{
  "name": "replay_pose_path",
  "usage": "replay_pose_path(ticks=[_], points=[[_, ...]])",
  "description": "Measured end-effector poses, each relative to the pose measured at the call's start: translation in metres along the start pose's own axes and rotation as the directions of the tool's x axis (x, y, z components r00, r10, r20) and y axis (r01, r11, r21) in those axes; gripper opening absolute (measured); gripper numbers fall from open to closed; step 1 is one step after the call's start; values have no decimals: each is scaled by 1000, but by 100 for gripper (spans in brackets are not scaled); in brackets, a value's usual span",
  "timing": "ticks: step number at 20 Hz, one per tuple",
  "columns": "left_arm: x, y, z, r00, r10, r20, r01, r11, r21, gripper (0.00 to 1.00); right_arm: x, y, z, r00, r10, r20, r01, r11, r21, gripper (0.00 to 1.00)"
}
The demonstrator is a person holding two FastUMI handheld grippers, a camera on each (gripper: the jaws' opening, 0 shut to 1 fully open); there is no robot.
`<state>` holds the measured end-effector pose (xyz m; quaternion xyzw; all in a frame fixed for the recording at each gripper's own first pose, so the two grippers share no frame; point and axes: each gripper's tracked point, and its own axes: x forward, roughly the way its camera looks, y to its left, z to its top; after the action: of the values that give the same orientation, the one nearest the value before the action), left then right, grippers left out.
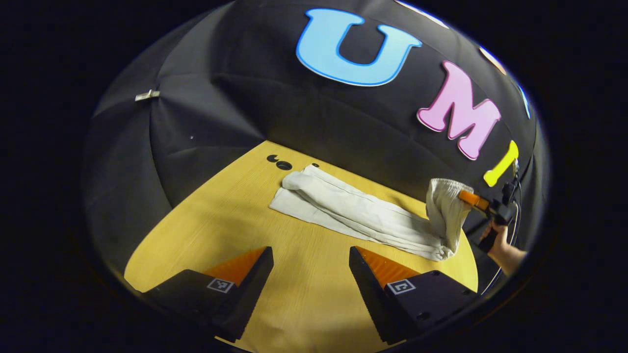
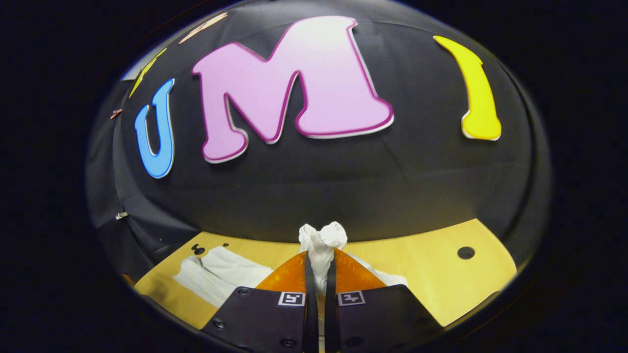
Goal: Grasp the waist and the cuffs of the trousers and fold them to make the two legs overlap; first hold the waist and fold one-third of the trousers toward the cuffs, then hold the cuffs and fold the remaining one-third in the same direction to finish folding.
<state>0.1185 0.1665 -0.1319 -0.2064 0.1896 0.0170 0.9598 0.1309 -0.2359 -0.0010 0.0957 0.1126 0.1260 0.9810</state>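
Trousers (image 1: 353, 211) lie on the wooden table (image 1: 304, 294), legs already overlapped lengthwise, running from 11 o'clock to 4 o'clock in the left gripper view. Right gripper (image 2: 320, 262) is clamped on the bunched waist (image 2: 323, 238), lifted off the table at 3 o'clock in the left gripper view. Left gripper (image 1: 311, 260) hangs wide apart, holding nothing, near the leg edge. Judged: first third-fold just starting; cuff fold left. Small dark holes (image 1: 279, 163) by the cuffs; nothing blocks.
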Motion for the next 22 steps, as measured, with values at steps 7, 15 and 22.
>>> replay_pose_path(ticks=[7,15,22], points=[[60,3,24,996,22,89,-10,991,-135,97,2,-5,-10,990,95,-105,-94,996,13,30],[159,34,43,990,120,79,-115,991,-73,98,-8,-62,44,986,94,-138,-83,993,84,99],[223,43,65,983,178,48,-173,980,-96,97,-128,-122,30,988,-66,-143,76,995,66,98]])
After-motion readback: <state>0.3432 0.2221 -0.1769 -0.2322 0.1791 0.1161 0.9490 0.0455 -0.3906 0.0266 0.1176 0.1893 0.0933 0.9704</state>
